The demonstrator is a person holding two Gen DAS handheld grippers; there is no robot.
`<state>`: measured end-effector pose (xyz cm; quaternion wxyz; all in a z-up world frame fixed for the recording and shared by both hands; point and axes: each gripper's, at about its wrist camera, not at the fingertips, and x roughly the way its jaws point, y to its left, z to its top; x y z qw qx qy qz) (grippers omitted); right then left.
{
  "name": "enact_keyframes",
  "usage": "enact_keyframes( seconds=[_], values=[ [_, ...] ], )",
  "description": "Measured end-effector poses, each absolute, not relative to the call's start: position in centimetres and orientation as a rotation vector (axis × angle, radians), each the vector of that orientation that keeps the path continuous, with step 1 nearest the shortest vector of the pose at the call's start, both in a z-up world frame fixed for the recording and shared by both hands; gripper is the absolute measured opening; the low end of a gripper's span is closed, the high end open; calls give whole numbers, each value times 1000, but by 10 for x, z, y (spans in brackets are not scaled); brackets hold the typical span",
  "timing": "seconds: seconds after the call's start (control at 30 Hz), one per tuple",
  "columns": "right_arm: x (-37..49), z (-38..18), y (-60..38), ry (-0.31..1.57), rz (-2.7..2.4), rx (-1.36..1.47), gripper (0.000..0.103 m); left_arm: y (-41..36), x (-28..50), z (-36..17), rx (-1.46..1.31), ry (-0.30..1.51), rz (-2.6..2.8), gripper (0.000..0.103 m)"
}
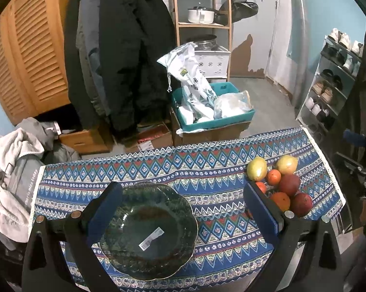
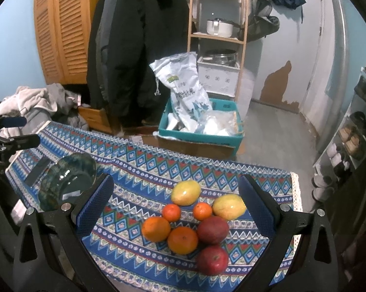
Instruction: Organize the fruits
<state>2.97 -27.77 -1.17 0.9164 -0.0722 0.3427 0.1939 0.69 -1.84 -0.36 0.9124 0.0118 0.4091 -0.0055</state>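
A dark green glass bowl (image 1: 147, 231) with a barcode sticker sits on the patterned tablecloth (image 1: 207, 170); it shows at the left in the right wrist view (image 2: 66, 182). A pile of fruit lies to its right: two yellow mangoes (image 2: 186, 192), several oranges (image 2: 182, 240) and two red apples (image 2: 212, 260). The pile also shows in the left wrist view (image 1: 280, 185). My left gripper (image 1: 183, 209) is open and empty, above the bowl. My right gripper (image 2: 175, 206) is open and empty, above the fruit pile.
Beyond the table's far edge stand a teal bin (image 1: 214, 112) with bags on cardboard boxes, hanging coats (image 1: 117, 48), a wooden shelf (image 1: 202, 24) and a shoe rack (image 1: 328, 85). Clothes (image 1: 10, 170) are heaped at the left.
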Motion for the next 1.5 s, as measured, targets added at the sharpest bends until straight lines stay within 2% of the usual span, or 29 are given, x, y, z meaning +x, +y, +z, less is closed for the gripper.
enact_keyframes(
  seconds=[0.83,1.5],
  values=[
    [37,-45,-326,813,338,-114,100,-57,26,-31,74,888,-101,101],
    [61,-151,-360,1121,291,-107,100,-138,61,-137,199,1142,-311,101]
  ],
)
